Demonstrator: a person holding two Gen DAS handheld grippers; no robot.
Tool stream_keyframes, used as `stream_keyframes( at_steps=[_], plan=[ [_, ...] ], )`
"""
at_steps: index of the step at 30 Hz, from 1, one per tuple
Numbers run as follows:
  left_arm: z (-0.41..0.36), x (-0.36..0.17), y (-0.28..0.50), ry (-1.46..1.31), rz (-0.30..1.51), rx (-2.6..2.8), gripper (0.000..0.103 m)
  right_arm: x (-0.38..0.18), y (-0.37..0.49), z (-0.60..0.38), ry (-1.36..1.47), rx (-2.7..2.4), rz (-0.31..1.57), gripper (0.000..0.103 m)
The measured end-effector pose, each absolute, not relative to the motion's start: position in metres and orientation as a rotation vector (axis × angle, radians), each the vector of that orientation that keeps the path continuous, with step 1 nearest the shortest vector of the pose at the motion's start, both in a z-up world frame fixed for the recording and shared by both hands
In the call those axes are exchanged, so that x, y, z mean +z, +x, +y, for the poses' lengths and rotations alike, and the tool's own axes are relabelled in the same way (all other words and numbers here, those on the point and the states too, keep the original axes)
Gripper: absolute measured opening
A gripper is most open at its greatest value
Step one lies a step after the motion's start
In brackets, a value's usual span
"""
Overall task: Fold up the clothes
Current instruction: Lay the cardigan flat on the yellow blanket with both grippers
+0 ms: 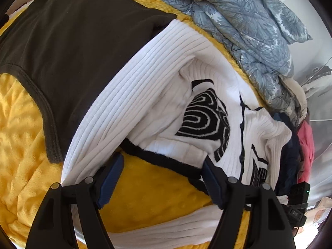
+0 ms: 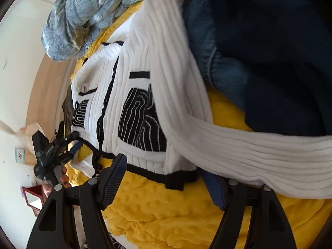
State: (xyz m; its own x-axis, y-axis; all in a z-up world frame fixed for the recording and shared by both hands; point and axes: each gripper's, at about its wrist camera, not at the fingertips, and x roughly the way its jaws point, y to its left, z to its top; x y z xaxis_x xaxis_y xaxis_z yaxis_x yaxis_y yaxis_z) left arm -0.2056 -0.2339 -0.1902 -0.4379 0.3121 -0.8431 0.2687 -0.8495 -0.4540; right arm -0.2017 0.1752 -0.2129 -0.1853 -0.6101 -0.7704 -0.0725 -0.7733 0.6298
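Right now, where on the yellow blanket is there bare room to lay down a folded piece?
Free: yellow blanket left of the dark top, and blanket below the white sweater hem. Crowded: blue floral bedding behind, and denim with dark clothes on the sweater's right.

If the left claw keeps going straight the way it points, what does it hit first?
Probably the black-trimmed hem of the white sweater, just past the open left claw; yellow blanket lies underneath. Depth is unclear.

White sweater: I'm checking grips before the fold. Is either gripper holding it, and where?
Neither: left gripper and right gripper are open at the white sweater's black hem.
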Motion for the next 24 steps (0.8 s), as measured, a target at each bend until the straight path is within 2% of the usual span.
stream_keyframes(
  at_steps=[4, 9, 12, 14, 16, 17, 18, 21, 24],
  plan=[
    [-0.234, -0.189, -0.209, -1.607, -0.937, 2.471, 0.076, -0.213, -0.202, 0.173, 1.708, -2.017, -0.785, 0.075],
    [-0.222, -0.183, -0.21, -1.556, -0.888, 2.475, 0.076, -0.21, -0.202, 0.171, 1.691, -2.015, -0.781, 0.075],
    [-0.215, -0.182, -0.212, -1.584, -0.824, 2.508, 0.076, -0.209, -0.204, 0.162, 1.703, -2.043, -0.714, 0.075],
    [-0.211, -0.184, -0.212, -1.607, -0.767, 2.526, 0.074, -0.207, -0.203, 0.155, 1.716, -2.078, -0.631, 0.069],
    [-0.209, -0.185, -0.212, -1.621, -0.719, 2.542, 0.063, -0.206, -0.202, 0.151, 1.734, -2.119, -0.556, 0.054],
    [-0.209, -0.185, -0.211, -1.622, -0.71, 2.539, 0.061, -0.205, -0.201, 0.15, 1.744, -2.137, -0.527, 0.043],
    [-0.209, -0.186, -0.211, -1.624, -0.713, 2.534, 0.057, -0.206, -0.2, 0.151, 1.749, -2.144, -0.515, 0.038],
    [-0.207, -0.189, -0.21, -1.635, -0.685, 2.531, 0.033, -0.204, -0.197, 0.152, 1.747, -2.168, -0.464, 0.028],
    [-0.201, -0.187, -0.208, -1.642, -0.616, 2.542, 0.021, -0.196, -0.189, 0.139, 1.719, -2.223, -0.297, 0.023]
  ],
)
